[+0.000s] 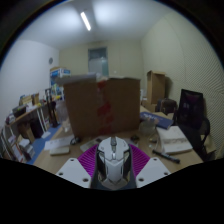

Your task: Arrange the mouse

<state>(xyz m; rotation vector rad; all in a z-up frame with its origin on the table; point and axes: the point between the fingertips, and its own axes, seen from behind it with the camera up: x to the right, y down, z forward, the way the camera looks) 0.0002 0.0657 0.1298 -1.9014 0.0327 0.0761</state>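
A white and grey computer mouse (112, 160) sits between my two fingers, its nose pointing away from me. The purple pads (87, 158) press against both its sides. My gripper (112, 166) is shut on the mouse and holds it up above the desk. The mouse's underside and rear are hidden by the fingers.
A large cardboard box (102, 105) stands just beyond the mouse on the cluttered desk. Shelves with books (35, 110) are at the left. A black office chair (190, 108) and papers (172, 138) are at the right. A wooden desk surface (150, 135) shows beside the box.
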